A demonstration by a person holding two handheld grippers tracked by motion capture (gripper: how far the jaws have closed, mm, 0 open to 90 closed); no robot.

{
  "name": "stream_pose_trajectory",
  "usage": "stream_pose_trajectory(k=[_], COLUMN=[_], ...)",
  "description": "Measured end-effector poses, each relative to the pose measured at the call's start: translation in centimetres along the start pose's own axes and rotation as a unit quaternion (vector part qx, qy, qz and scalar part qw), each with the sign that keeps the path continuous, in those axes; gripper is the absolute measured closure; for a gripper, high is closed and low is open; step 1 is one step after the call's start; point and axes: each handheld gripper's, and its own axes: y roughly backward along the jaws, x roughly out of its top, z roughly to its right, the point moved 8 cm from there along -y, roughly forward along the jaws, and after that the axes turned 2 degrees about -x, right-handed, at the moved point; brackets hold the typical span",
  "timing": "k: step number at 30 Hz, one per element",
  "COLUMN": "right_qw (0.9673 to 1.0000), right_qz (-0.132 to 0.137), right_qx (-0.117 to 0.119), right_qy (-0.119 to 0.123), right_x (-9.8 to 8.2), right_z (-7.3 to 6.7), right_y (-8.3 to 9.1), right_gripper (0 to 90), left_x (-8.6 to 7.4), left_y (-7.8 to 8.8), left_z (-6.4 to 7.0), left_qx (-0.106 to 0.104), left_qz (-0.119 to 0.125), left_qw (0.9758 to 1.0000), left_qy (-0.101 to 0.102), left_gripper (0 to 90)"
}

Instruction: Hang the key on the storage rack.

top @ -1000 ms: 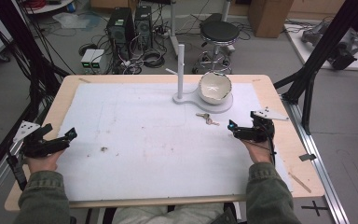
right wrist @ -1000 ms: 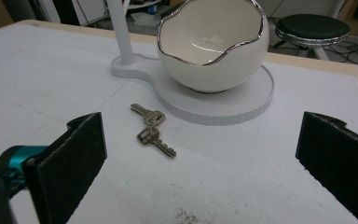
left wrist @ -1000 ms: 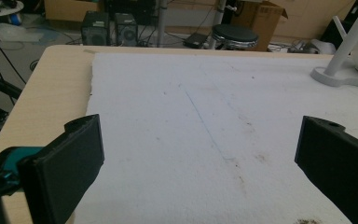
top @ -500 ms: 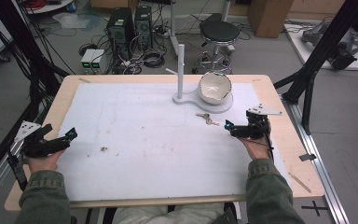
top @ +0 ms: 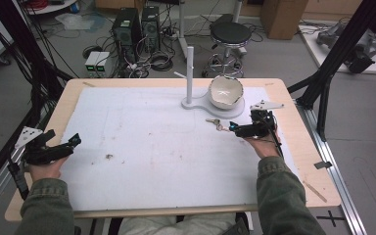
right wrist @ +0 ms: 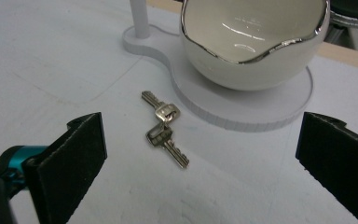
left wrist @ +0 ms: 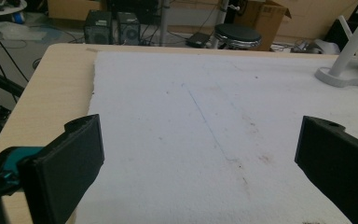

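Note:
Two silver keys [right wrist: 165, 128] on one ring lie flat on the white mat, just in front of a white stand base [right wrist: 261, 114]; they also show in the high view as keys [top: 217, 124]. On that base sits a white bowl [right wrist: 251, 37] with a silver wavy rim, seen from above as the bowl [top: 226, 91]. A white post [top: 190, 73] rises from the same stand. My right gripper [top: 234, 128] is open, its jaws pointing at the keys from a short way off. My left gripper [top: 67, 144] is open at the mat's left edge, nothing between its jaws.
The white mat [top: 152, 142] covers most of the wooden table [top: 68, 98]. A small dark smudge [top: 109, 156] marks the mat near the left gripper. Beyond the table stand a round stool [top: 231, 34], computer cases [top: 137, 24] and cables on the floor.
My right gripper has moved left and slightly away from the person, closing in on the keys. The left gripper has stayed in place.

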Motion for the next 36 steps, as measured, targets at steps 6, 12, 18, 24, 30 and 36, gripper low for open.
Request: stream_pose_trajectory(k=[6, 12, 18, 24, 30, 36], right_qw=[0.9998, 0.9992, 0.9971, 0.9956, 0.9933, 0.9906], right_qz=[-0.014, -0.032, -0.059, -0.074, -0.091, -0.105], right_qx=[0.013, 0.02, 0.033, 0.039, 0.047, 0.054], right_qy=[0.007, 0.015, 0.034, 0.043, 0.054, 0.07], right_x=[0.8, 1.4, 1.8, 2.1, 2.3, 2.4], right_z=[-0.4, -0.8, -1.8, -2.3, -2.7, -3.4], right_y=[-1.1, -2.5, -4.2, -5.1, -6.1, -6.8], right_gripper=[0.7, 0.7, 0.6, 0.7, 0.7, 0.7], left_x=[0.0, 0.0, 0.0, 0.0, -0.1, 0.0], left_y=[0.0, 0.0, -0.1, -0.2, -0.2, -0.2], left_z=[0.0, 0.1, 0.0, 0.0, 0.0, 0.0], left_qx=[-0.001, -0.004, -0.005, -0.006, -0.006, -0.006], left_qz=[-0.001, 0.001, 0.0, 0.0, -0.001, 0.0], left_qw=[1.0, 1.0, 1.0, 1.0, 1.0, 1.0], left_qy=[0.001, 0.004, 0.004, 0.006, 0.005, 0.005], left_gripper=[1.7, 1.7, 1.7, 1.7, 1.7, 1.7])
